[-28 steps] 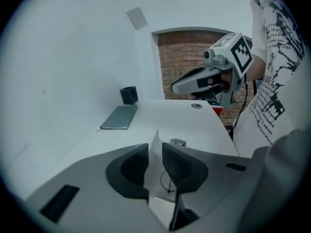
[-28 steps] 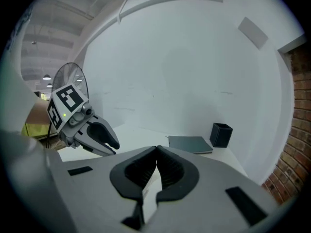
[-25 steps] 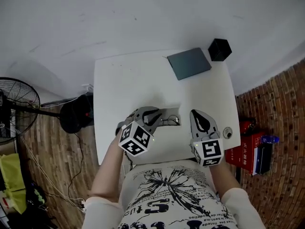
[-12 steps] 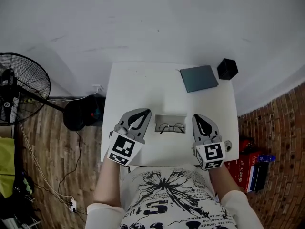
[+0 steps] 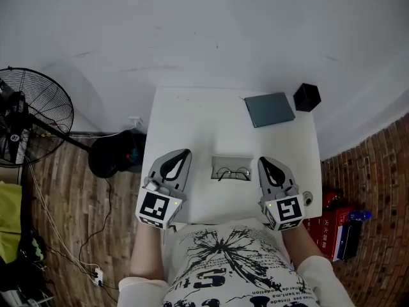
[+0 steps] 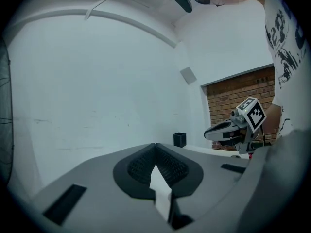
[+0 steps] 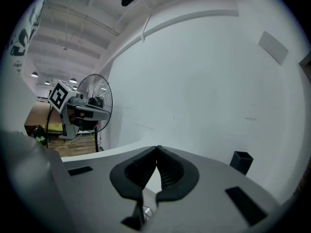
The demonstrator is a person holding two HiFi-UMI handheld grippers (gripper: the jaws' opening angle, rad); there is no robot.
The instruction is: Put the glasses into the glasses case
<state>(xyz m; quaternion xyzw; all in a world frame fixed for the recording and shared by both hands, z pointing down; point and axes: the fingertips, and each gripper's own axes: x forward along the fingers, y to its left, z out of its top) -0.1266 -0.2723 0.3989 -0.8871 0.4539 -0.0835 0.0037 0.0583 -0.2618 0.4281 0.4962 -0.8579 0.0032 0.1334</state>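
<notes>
The wire-rimmed glasses (image 5: 232, 173) lie in a shallow grey open case (image 5: 231, 162) near the front of the white table (image 5: 192, 120). My left gripper (image 5: 184, 152) hovers to the left of the case, apart from it, jaws shut with nothing between them (image 6: 155, 145). To the right of the case, my right gripper (image 5: 263, 161) is also shut and empty (image 7: 157, 148). Both point away from me, about level. Each gripper view shows the other gripper, not the glasses.
A dark teal flat case (image 5: 270, 109) and a black cube-shaped box (image 5: 307, 97) sit at the table's far right corner. A fan (image 5: 25, 117) stands on the floor at left, a black object (image 5: 115, 158) beside the table, red boxes (image 5: 335, 226) at right.
My left gripper has drawn back leftward and up from the case and its jaws have shut. The right gripper has lifted slightly. The glasses stay in the case.
</notes>
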